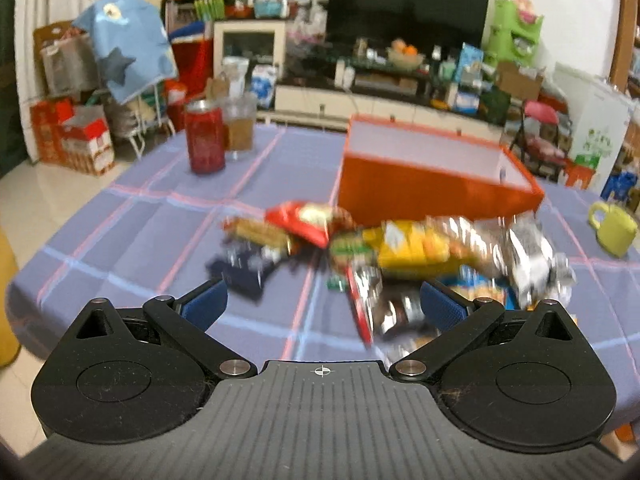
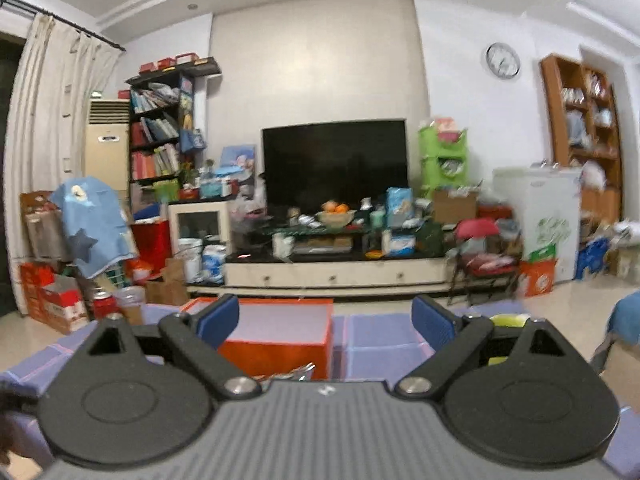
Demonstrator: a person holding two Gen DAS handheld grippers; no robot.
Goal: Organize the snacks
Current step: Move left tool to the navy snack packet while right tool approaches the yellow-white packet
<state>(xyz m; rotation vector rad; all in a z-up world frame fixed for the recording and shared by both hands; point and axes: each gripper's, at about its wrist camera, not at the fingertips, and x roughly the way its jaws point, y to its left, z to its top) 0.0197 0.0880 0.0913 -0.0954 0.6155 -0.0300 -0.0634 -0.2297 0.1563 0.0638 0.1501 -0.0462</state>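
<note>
The snack packets (image 1: 400, 252) lie in a loose heap on the table (image 1: 120, 240), toward its near edge, just in front of the orange box (image 1: 432, 188) that stands open behind them. In the heap I make out a red bag (image 1: 308, 220), a yellow packet (image 1: 412, 246), a silvery wrapper (image 1: 528, 252), a dark blue packet (image 1: 244, 272) on the heap's left side, and a red-edged foil pack (image 1: 384, 304) nearest the tool. The left gripper (image 1: 323, 306) hovers low over the near edge with its blue pads spread wide and nothing between them; the heap lies straight ahead and a little to the right of it, and the foil pack's long axis runs roughly toward the camera, close to the right pad. The right gripper (image 2: 325, 322) is held higher, looking across the room, jaws likewise spread and empty; only the box and a sliver of wrapper show below it. So I judge the left hand to be the nearer one for a first pick. A red can (image 1: 205, 136) and a glass (image 1: 239, 128) stand toward the far left corner, a yellow-green mug (image 1: 614, 228) at the right edge. Motion blur leaves every label and brand unreadable
</note>
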